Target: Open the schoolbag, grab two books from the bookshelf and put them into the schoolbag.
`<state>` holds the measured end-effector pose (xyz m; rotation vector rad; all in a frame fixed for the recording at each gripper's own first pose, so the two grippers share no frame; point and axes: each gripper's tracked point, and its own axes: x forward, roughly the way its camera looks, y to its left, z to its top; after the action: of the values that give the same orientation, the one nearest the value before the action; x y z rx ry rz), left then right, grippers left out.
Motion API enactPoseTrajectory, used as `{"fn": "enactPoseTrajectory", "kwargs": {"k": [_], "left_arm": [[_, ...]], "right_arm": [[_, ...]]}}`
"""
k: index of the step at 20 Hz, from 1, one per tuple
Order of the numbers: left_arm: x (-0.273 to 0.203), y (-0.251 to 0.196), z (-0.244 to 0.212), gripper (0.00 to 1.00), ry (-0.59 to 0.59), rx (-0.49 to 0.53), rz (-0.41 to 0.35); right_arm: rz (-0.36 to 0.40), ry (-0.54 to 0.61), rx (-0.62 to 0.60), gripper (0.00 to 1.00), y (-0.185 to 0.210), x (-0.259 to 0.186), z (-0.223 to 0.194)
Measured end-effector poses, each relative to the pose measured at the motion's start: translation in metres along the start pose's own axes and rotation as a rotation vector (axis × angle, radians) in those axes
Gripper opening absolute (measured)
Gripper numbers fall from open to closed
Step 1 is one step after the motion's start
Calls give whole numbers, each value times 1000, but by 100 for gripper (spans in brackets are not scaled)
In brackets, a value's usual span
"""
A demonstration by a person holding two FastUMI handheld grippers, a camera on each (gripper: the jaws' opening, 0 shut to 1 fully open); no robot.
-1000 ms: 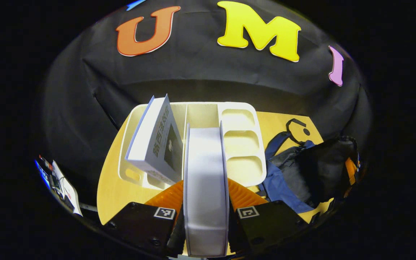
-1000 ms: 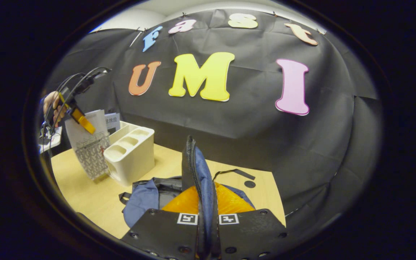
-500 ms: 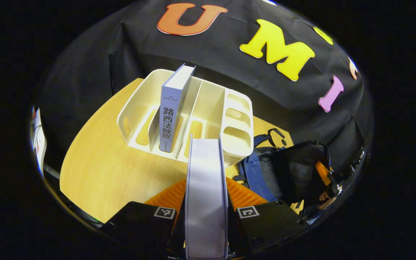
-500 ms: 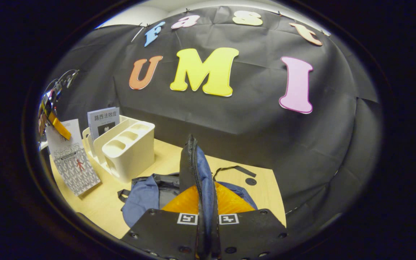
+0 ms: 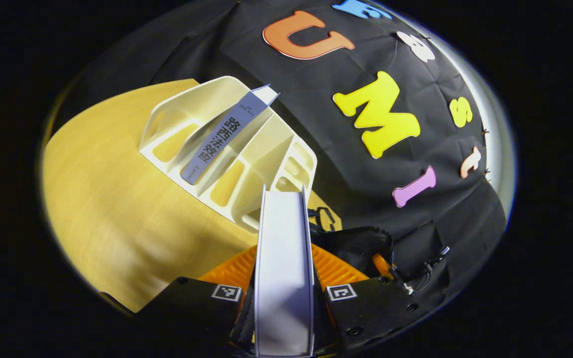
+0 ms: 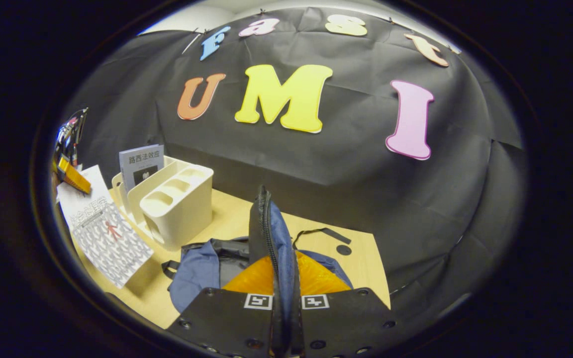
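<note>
At the far left of the right gripper view, the left gripper holds the white paperback book with a grey patterned cover by its top edge, both fingers pressed on it. Half a second ago that book hung nearly upright; now it tilts over, lower corner swung out above the pale wooden table toward the bag. The hand behind that gripper is too cramped at the edge to make out.

In the left gripper view the same book runs edge-on between the two fingers, and the whole scene has rolled since the earlier frame: the cream plastic bookshelf with slotted dividers now sits slanted up and left, where it stood squarer before. The second book, with a grey spine, stays in its slot, leaning on a divider.

Just right of the shelf lies the blue and black fabric schoolbag, its mouth open. The right gripper has not moved: its fingers are clamped together on the bag's zippered edge, holding that flap upright. The held flap and the fingers hide most of the bag's interior. In the left gripper view the bag is a dark fold, partly cut off by the book.
</note>
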<state>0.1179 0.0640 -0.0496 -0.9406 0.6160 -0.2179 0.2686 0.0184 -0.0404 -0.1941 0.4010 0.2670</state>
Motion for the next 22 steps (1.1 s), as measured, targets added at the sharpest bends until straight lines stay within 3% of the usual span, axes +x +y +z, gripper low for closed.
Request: {"fn": "enactPoseTrajectory", "kwargs": {"k": [1,2,9,10,11,17,18,19,22], "left_arm": [[9,-8,-2,52,-6,-14,-31],[17,-15,-5,48,-8,-20,-56],[81,-66,-36,48,31,-43,-177],[91,-71,-42,53,34,-43,-183],[100,-77,-47,48,40,-39,-189],[154,-104,-67,48,37,-32,-190],[165,-106,-71,53,37,-27,-174],[176,-107,-74,48,34,-19,-162],[196,-109,-86,48,32,-27,-149]], "right_arm": [[2,3,0,6,1,1,1],[5,5,1,7,2,0,1],[7,-13,68,6,1,-3,12],[12,-15,83,6,1,-3,13],[15,-20,97,6,0,-3,15],[36,-35,146,6,-7,-2,19],[35,-41,150,6,-10,-2,21],[33,-44,157,6,-12,-3,21],[41,-59,184,6,-12,-4,26]]}}
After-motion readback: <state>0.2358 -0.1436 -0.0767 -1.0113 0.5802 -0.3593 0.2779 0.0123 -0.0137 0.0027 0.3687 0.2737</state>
